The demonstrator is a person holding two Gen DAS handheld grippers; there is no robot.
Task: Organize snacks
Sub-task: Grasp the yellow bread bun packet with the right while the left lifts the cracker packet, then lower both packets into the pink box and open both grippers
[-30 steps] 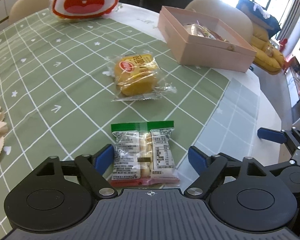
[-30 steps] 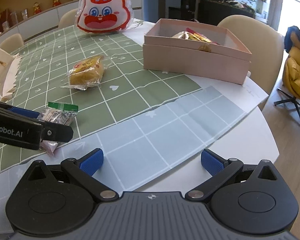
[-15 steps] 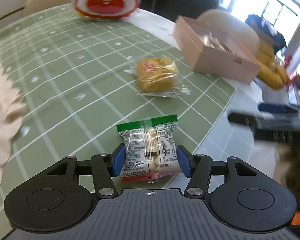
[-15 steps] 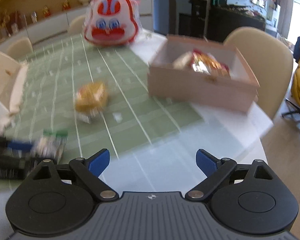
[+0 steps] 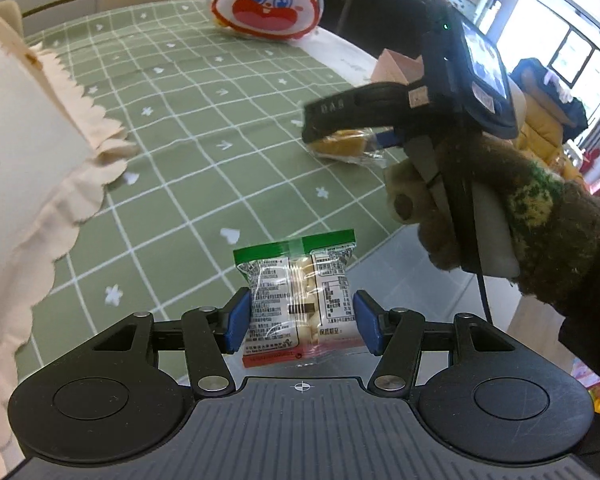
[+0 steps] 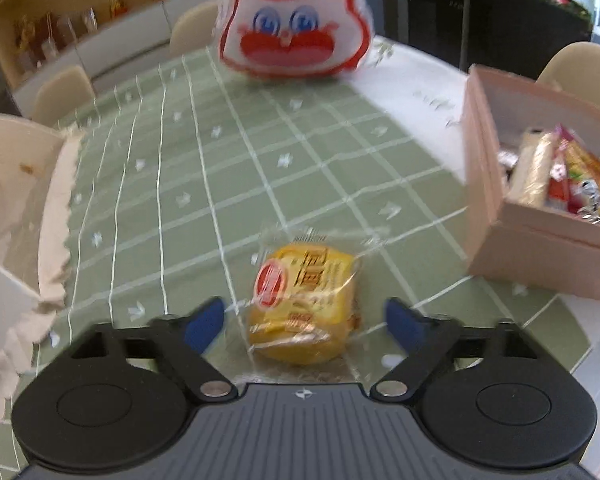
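Green-topped packet (image 5: 300,300) pinched in left hand-held gripper (image 5: 302,322).

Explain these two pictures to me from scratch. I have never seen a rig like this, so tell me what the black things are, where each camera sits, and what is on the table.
A person holds a two-finger gripper in each hand; a camera on each looks along its blue-padded fingers. The left camera shows the left gripper clamped on a green-topped snack packet, and a gloved hand carrying the other tool. The right camera shows the right gripper closing around a yellow wrapped cake, pads not yet touching it. On the green checked tablecloth also stand a rabbit-face bag and a pink box already holding snacks.
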